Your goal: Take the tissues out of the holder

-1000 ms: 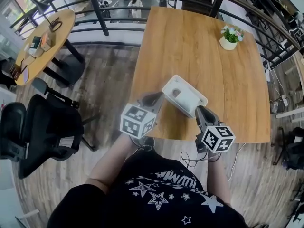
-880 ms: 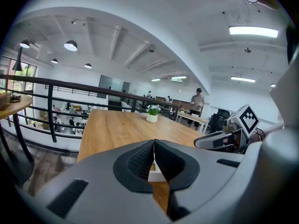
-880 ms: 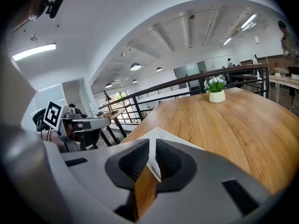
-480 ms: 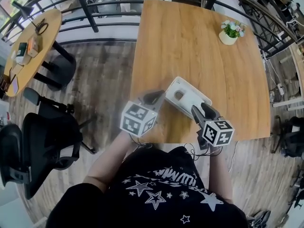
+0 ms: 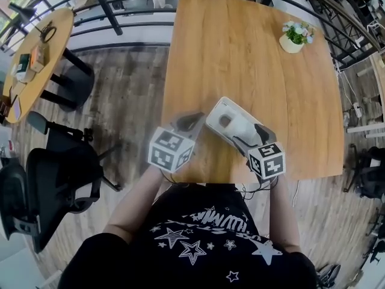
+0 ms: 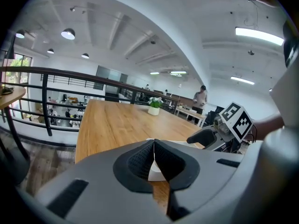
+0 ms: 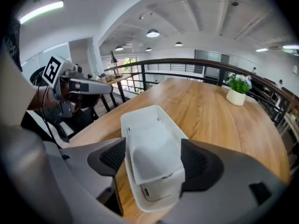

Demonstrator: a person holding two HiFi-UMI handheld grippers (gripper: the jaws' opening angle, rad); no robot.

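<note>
Nearest, the left gripper (image 6: 153, 148) has its fingers pressed together on nothing, just short of a corner of the white tissue holder (image 7: 142, 118). The right gripper (image 7: 153, 157) has just been opening its fingers. They stand spread to either side of the holder's near end without squeezing it. The holder lies on the near part of the wooden counter (image 5: 240, 53), with a tissue (image 7: 154, 143) draped over its top. Far back on the counter stands a potted plant (image 5: 296, 35), and a railing (image 6: 49, 101) runs beyond.

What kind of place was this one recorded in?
Probably an open-plan office mezzanine: a black railing runs past the long wooden table, black office chairs stand alongside, and round lamps hang from a high ceiling.
</note>
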